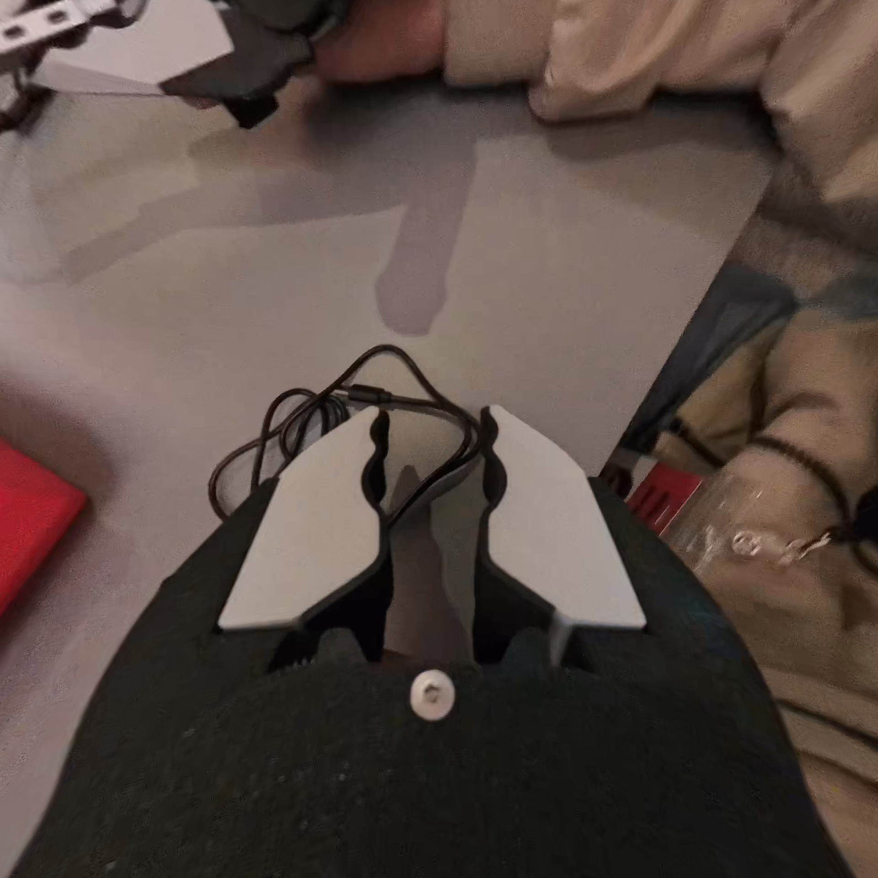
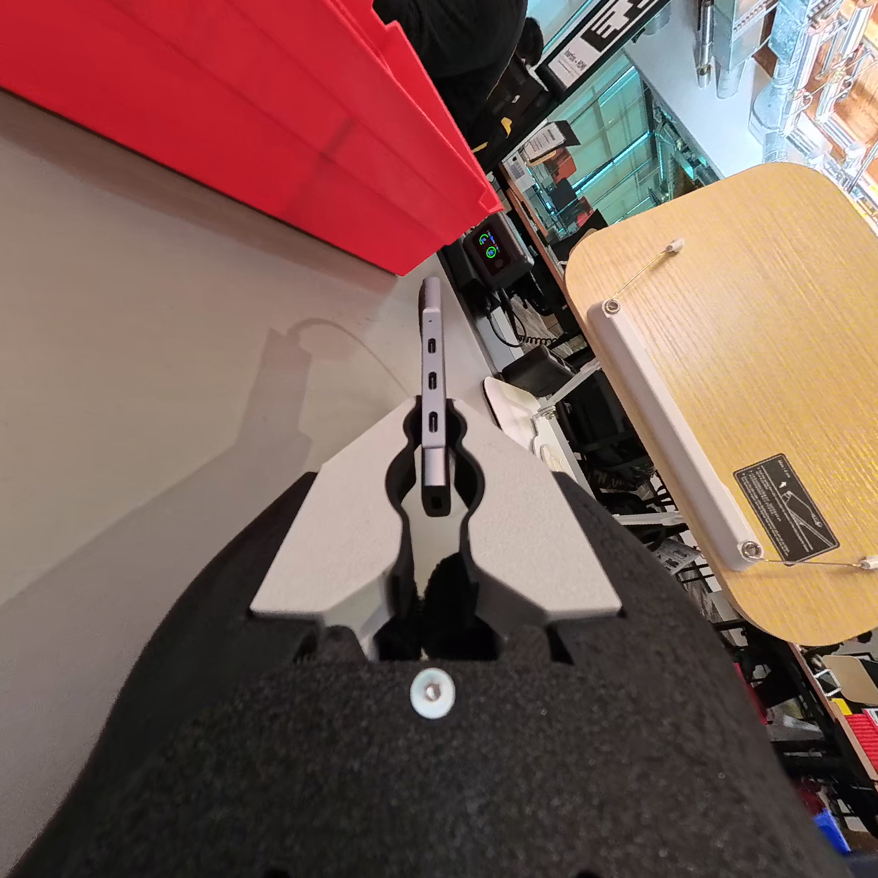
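Note:
My left gripper (image 1: pixel 432 418) is open, low over the grey tabletop (image 1: pixel 237 285). A loose coil of thin black cable (image 1: pixel 294 408) lies under and between its fingertips, with a black plug (image 1: pixel 370 395) just ahead of them. One strand runs through the gap between the jaws. My right gripper (image 2: pixel 434 408) is shut on a slim grey hub (image 2: pixel 434 361) with three oval ports along its edge. The hub stands edge-on and sticks out forward past the fingertips. Its rear end sits between the pads.
Stacked red bins (image 2: pixel 237 119) stand at the upper left of the right wrist view; a red corner (image 1: pixel 28 513) shows in the left wrist view. A person's beige sleeve (image 1: pixel 665 62), a clear bottle (image 1: pixel 741 522), a wooden panel (image 2: pixel 736 380) and a small lit device (image 2: pixel 491 254) lie around. There is about 25 cm between the tips of the two grippers.

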### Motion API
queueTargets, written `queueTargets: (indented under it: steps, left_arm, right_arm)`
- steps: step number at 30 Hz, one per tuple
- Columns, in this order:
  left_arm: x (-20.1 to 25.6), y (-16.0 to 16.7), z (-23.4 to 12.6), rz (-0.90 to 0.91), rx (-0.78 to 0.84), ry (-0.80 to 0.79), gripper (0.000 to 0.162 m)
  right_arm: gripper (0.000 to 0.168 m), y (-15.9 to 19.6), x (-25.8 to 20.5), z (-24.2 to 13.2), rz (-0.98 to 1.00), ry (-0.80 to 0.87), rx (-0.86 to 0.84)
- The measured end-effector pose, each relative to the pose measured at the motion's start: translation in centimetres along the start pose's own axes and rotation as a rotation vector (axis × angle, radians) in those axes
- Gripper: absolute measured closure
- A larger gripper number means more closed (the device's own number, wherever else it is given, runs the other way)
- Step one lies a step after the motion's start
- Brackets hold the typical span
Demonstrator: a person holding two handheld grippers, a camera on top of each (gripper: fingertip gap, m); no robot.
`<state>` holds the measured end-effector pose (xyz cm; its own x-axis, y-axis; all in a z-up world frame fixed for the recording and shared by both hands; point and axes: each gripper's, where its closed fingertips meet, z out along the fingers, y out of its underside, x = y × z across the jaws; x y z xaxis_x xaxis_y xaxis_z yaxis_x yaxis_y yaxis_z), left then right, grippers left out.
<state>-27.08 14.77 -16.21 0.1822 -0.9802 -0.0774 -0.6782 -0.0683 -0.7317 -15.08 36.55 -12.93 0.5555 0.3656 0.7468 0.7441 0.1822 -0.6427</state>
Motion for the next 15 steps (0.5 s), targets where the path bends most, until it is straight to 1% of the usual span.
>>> queueTargets:
  steps: [1,3,4,6,8,11,13,15]
  left_arm:
    - [-0.2,-0.7,0.0,-0.123,0.028,-0.030,0.127]
    - [-0.2,-1.2,0.3,-0.320,0.043,-0.073,0.122]
    - [-0.1,-0.9,0.7,-0.375,0.022,-0.104,0.122]
    - [0.1,-0.5,1.3,-0.359,-0.018,-0.164,0.121]
    - [-0.3,0.6,1.5,-0.305,-0.091,-0.269,0.129]
    - [0.2,1.5,2.0,-0.279,-0.140,-0.275,0.139]
    - [1.0,1.6,2.3,-0.270,-0.135,-0.230,0.146]
    - [1.1,1.7,2.3,-0.280,-0.137,-0.223,0.153]
  right_arm:
    - [0.160,0.0,0.0,0.0,-0.002,0.000,0.000]
    - [0.161,0.0,-0.1,0.0,-0.002,-0.003,0.000]
    - [0.161,0.0,-0.1,0.0,-0.002,-0.004,-0.001]
    - [0.161,0.0,-0.1,0.0,-0.002,-0.004,0.000]
    - [0.161,0.0,-0.1,0.0,0.001,-0.004,0.000]
    - [0.161,0.0,-0.1,0.0,0.002,-0.004,0.001]
    - [0.160,0.0,-0.1,0.0,-0.002,-0.005,-0.001]
    - [0.160,0.0,-0.1,0.0,-0.003,-0.005,-0.001]
